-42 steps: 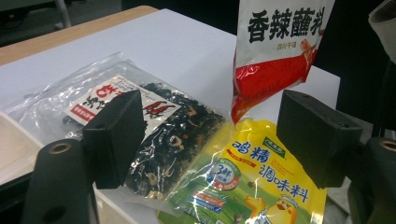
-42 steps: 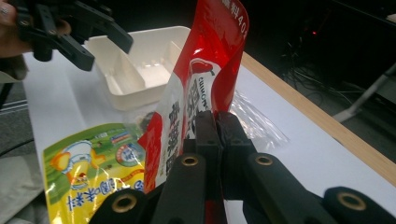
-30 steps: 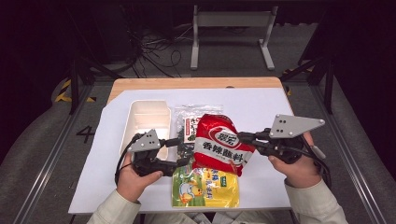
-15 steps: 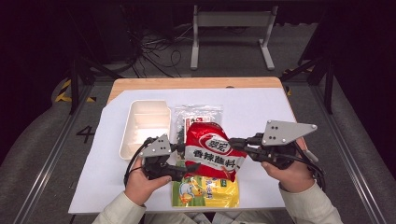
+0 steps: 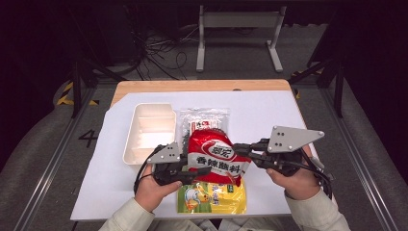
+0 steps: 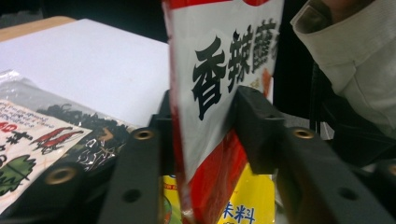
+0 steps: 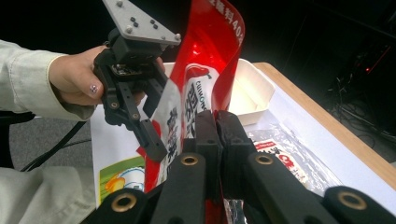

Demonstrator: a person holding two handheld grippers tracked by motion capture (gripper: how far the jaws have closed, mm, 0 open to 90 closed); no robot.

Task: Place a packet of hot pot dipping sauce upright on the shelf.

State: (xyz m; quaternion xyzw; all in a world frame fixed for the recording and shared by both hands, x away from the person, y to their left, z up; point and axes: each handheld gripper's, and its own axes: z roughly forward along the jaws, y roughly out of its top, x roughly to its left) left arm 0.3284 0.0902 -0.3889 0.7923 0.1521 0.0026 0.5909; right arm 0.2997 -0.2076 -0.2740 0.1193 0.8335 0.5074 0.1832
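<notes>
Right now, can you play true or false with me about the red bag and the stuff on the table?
1. The red bag is lifted above the table. True.
2. The right tool is pinched shut on the red bag's edge. True.
3. The white tray is full of noodles. False: it looks empty.
4. The left tool has the red bag between its jaws. True: its jaws have just been closing around the bag.
5. The yellow and green packet is inside the white tray. False: it lies on the white sheet, under the red bag.
6. The clear packet lies left of the tray. False: it lies to the tray's right.
</notes>
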